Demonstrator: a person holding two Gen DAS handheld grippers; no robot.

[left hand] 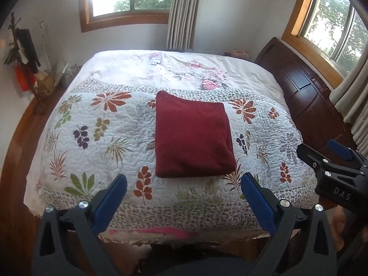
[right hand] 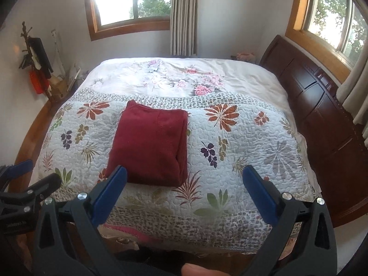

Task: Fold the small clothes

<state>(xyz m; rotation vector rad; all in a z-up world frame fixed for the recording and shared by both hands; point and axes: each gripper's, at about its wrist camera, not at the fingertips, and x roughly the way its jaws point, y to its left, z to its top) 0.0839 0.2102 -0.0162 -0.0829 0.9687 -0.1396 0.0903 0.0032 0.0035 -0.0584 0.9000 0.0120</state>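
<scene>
One dark red knitted garment (left hand: 193, 135), folded into a thick rectangle, lies flat on the white quilted bedspread printed with rust, green and purple leaves (left hand: 110, 142). It is the only piece of clothing on the bed, sitting in the middle of the leaf-print quilt, just near of the quilt's far patterned border.

Two grippers are in view, both hovering above the near edge of the bed and apart from the garment. The left gripper (left hand: 184, 195) has its two blue-padded fingers spread wide with nothing between them; the garment's near edge shows in the gap, farther off. The right gripper (right hand: 185, 191) is likewise spread wide and holds nothing; its left finger overlaps the garment's near left corner in the view, though contact cannot be judged. Each gripper appears at the edge of the other's camera.

The leaf quilt covers the near half of the bed; past it lies a cream sheet with pink flowers (left hand: 174, 69). A dark wooden headboard (left hand: 306, 92) stands along the right side. Two wood-framed windows (left hand: 124, 0) with beige curtains (left hand: 182, 11) are set in the white walls, one far and one right. A coat stand hung with dark and red items (left hand: 21, 57) occupies the far left corner, over a wooden floor.
</scene>
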